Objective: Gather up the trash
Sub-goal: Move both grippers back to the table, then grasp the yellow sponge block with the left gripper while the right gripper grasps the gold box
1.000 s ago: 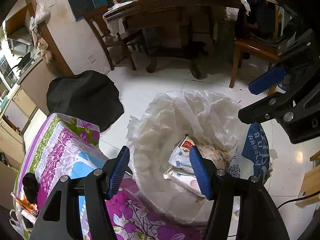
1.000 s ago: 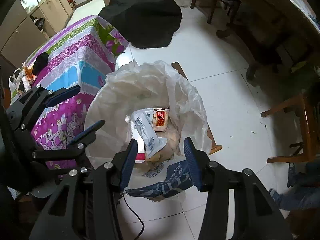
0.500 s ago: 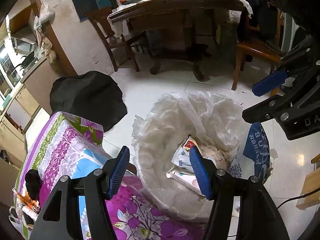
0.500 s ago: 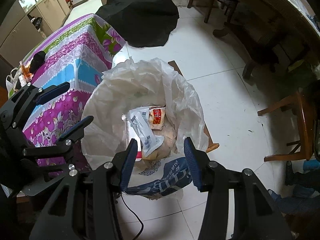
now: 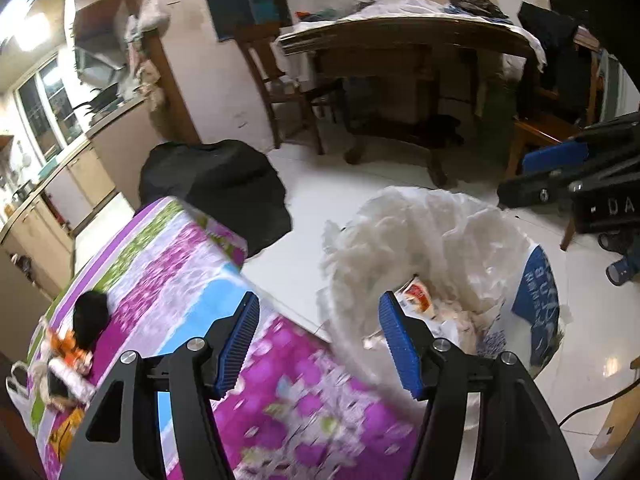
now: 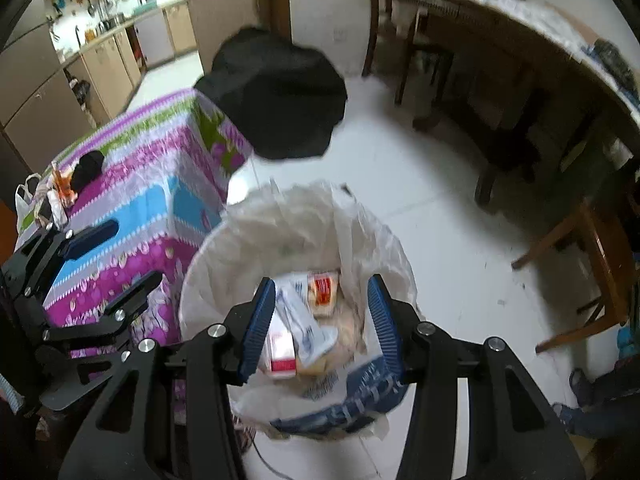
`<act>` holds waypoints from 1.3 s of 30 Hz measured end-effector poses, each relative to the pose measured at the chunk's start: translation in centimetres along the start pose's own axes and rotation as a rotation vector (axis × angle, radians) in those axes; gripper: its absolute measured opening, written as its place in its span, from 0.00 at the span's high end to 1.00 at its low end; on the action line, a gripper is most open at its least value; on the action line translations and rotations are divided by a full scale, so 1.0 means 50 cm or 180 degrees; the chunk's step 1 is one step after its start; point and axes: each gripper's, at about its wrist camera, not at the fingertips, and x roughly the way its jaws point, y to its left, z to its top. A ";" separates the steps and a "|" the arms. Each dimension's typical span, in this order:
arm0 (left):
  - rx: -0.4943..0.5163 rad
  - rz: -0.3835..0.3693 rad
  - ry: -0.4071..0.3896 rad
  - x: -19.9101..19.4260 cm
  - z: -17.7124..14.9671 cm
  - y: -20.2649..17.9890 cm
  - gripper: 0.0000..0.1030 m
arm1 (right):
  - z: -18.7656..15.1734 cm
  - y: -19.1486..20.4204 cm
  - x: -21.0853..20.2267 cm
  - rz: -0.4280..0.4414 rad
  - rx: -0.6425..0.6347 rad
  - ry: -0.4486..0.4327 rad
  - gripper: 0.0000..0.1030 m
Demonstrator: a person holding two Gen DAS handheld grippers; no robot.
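Since a second ago both cameras have tipped up: the trash bin has slid from the middle of the left wrist view toward 4 o'clock, more of the floral tablecloth now fills the lower left, and the right wrist view shows more of the kitchen at the top. In the left wrist view, the left gripper (image 5: 318,338) stands released, its blue pads apart with nothing between them, over the edge where the floral tablecloth (image 5: 168,280) meets the trash bin (image 5: 436,240). The bin, lined with a white plastic bag, sits at 4 o'clock, just beside the table; a red-and-white wrapper (image 5: 416,294) lies inside it near the right pad. A black object (image 5: 90,318) and some orange packets (image 5: 66,350) lie on the cloth at 8 o'clock. A black cloth-covered mound (image 5: 216,184) is on the floor at 10 o'clock, and a wooden table (image 5: 404,40) stands at 12 o'clock. The right gripper (image 5: 560,168) shows at 3 o'clock. In the right wrist view, the right gripper (image 6: 322,320) hangs directly above the trash bin (image 6: 240,248) at 6 o'clock, jaws parted and empty; below them lie the red-and-white wrapper (image 6: 322,288) and other white packaging (image 6: 298,316). The left gripper (image 6: 108,256) is at 8 o'clock over the floral tablecloth (image 6: 160,168).
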 end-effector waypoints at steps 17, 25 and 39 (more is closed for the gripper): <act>-0.0685 0.0338 0.0023 -0.159 -0.258 0.260 0.39 | -0.071 0.227 0.020 0.0681 -0.0046 -0.0412 0.55; -0.1014 0.0561 -0.0123 -0.273 -0.425 0.425 0.39 | -0.089 0.370 0.053 0.0971 -0.0319 -0.0211 0.55; -0.1092 0.0059 0.0048 -0.219 -0.471 0.545 0.39 | -0.069 0.522 0.069 0.1105 -0.0812 -0.0079 0.55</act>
